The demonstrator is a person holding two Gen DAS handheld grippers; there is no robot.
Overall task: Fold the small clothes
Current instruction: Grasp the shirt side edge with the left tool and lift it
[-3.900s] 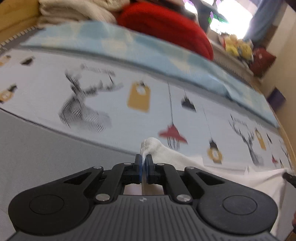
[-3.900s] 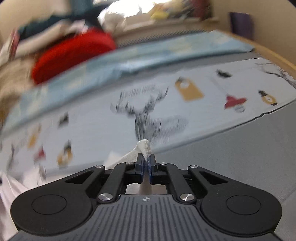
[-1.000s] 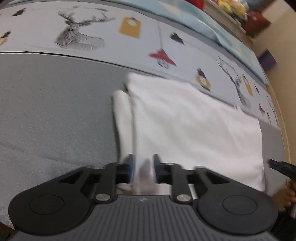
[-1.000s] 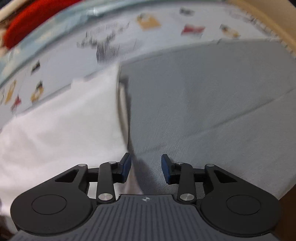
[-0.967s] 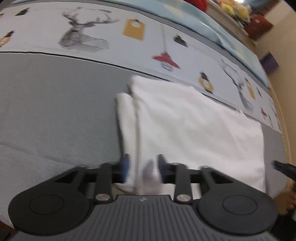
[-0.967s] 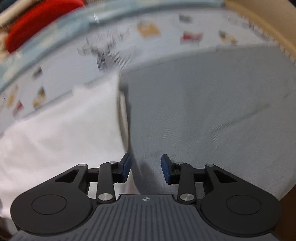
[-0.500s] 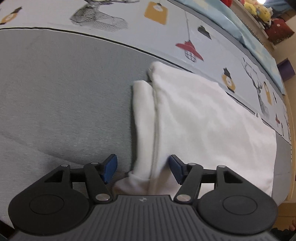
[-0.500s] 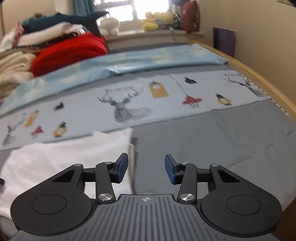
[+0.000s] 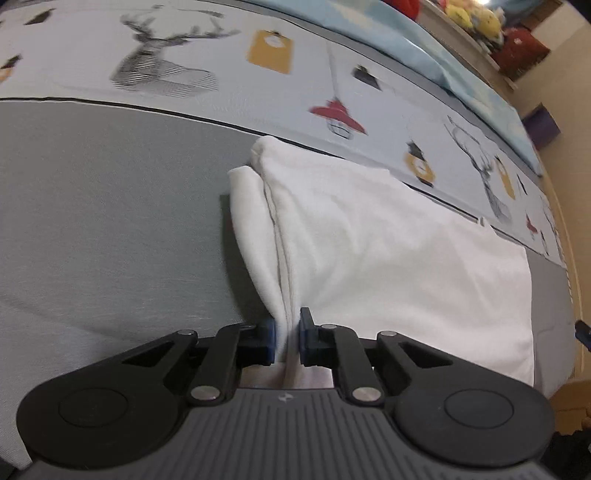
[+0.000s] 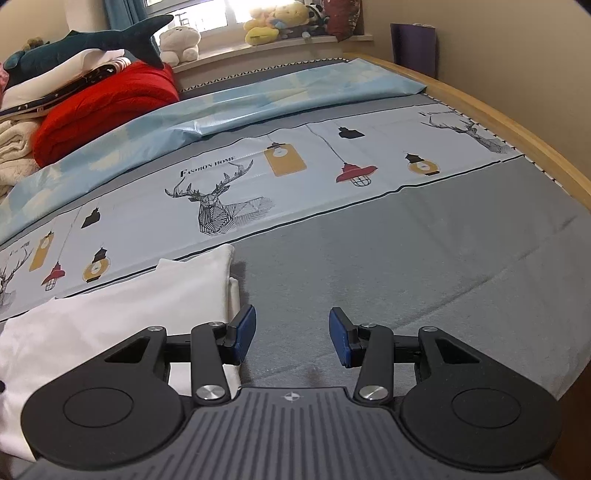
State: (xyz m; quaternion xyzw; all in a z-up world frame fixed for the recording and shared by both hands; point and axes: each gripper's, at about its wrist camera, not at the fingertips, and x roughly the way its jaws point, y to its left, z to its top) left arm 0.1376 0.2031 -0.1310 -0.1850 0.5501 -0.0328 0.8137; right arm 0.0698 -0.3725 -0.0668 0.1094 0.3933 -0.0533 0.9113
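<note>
A white garment [image 9: 388, 251] lies flat on the grey bed cover, folded over itself, with a lower layer sticking out along its left edge. My left gripper [image 9: 287, 339] is shut on the garment's near left edge, where the layers meet. In the right wrist view the same garment [image 10: 122, 314] lies at the lower left. My right gripper [image 10: 291, 336] is open and empty, held above the grey cover just right of the garment's right edge.
The grey bed cover [image 10: 424, 258] spreads to the right, with a printed pale blue sheet [image 10: 295, 173] behind it. A red blanket [image 10: 107, 107], stacked bedding and plush toys [image 10: 273, 22] lie at the far side. A wooden bed frame [image 10: 517, 136] runs along the right.
My left gripper has closed from wide open onto the garment's near left edge. My right gripper has opened a little wider and stays above the cover beside the garment.
</note>
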